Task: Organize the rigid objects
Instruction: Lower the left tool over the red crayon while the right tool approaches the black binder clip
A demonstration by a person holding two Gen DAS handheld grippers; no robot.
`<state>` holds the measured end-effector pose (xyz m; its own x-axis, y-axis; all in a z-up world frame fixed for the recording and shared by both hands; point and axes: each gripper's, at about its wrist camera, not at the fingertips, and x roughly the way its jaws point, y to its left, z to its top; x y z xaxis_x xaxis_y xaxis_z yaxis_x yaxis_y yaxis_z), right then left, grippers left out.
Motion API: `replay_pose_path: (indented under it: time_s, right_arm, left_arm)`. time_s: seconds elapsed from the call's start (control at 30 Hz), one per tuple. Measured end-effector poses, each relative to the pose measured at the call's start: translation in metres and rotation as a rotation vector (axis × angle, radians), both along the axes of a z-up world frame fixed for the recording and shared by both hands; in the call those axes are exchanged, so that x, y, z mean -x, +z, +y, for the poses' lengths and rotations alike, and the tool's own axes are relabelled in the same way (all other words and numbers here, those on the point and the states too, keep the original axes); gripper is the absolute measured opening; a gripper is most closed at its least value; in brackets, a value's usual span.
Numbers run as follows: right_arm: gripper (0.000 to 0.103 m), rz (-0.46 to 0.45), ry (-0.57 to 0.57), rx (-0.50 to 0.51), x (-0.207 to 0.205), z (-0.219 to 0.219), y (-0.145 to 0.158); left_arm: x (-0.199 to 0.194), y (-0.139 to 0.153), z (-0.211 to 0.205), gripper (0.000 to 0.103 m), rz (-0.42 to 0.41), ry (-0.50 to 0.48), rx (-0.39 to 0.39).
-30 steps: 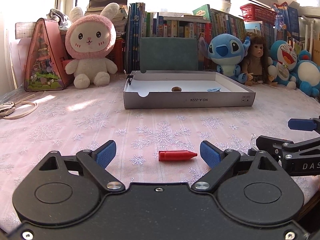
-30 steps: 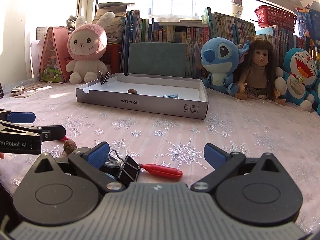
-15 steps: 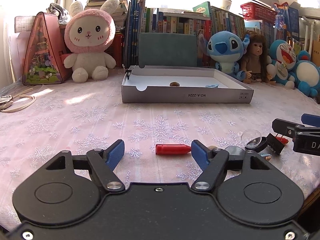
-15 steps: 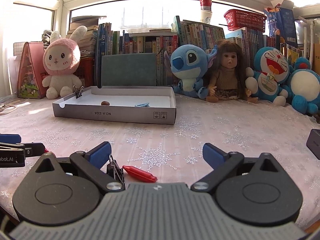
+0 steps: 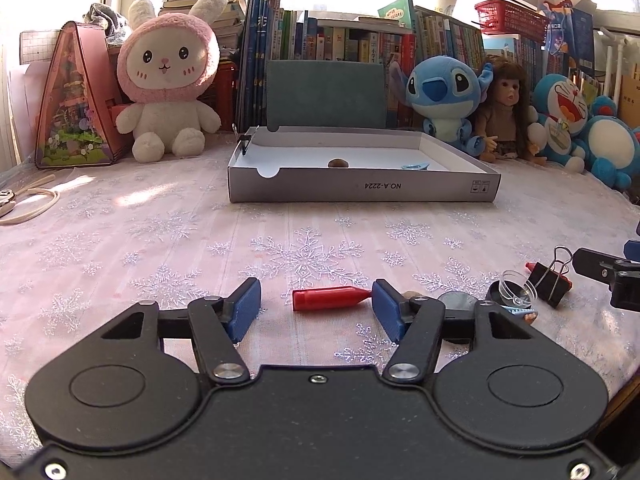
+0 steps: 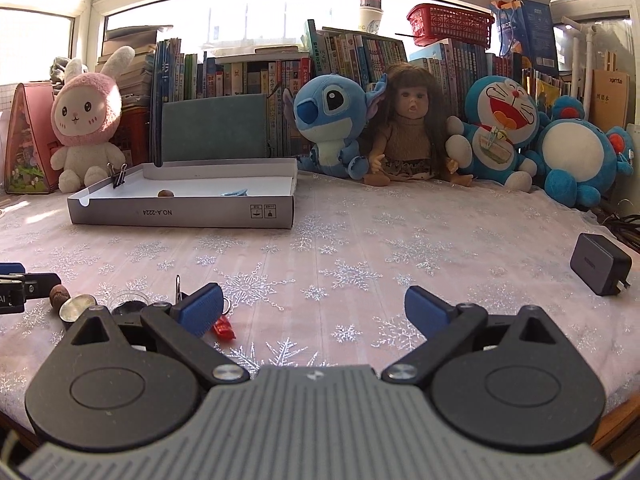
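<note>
Your left gripper [image 5: 316, 304] has just been closing: a second ago its jaws stood wide of the red crayon [image 5: 330, 298], now the right pad touches the crayon's tip and the left pad is still apart from its flat end. Not yet clamped. The crayon lies crosswise on the tablecloth [image 5: 160, 240], well short of the grey box [image 5: 360, 191].

Your right gripper [image 6: 314, 310] is released, jaws wide, nothing between them. Its view has swung rightward since the earlier frame; the binder clip [image 5: 549, 282] now sits left of its left pad.
</note>
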<state>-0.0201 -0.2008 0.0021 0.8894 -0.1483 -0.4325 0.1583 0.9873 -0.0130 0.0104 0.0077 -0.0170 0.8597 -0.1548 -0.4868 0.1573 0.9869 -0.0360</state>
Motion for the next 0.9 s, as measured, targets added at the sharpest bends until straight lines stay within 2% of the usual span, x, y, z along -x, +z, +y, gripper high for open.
replay_pose_path:
  time_s: [0.2, 0.3, 0.4, 0.47, 0.67, 0.9]
  right_arm:
    - [0.097, -0.054, -0.011, -0.011, 0.010, -0.002, 0.005]
    - [0.086, -0.059, 0.065, -0.002, 0.015, 0.005, 0.009]
    - [0.070, -0.033, 0.177, 0.015, 0.019, 0.020, 0.008]
    - [0.054, -0.018, 0.232, 0.043, 0.021, 0.033, 0.007]
    - [0.035, 0.024, 0.315, 0.069, 0.017, 0.052, 0.000]
    - [0.031, 0.064, 0.294, 0.057, -0.002, 0.048, -0.008]
  left_arm:
    - [0.001, 0.001, 0.000, 0.054, 0.000, 0.001, 0.000]
    - [0.000, 0.001, 0.001, 0.047, 0.002, 0.006, -0.001]
    - [0.000, 0.001, 0.001, 0.042, 0.000, 0.010, 0.000]
    - [0.001, 0.001, 0.000, 0.040, -0.001, 0.007, -0.003]
    - [0.003, 0.001, 0.000, 0.039, -0.002, 0.003, -0.008]
    - [0.004, 0.000, 0.003, 0.039, 0.001, 0.007, -0.011]
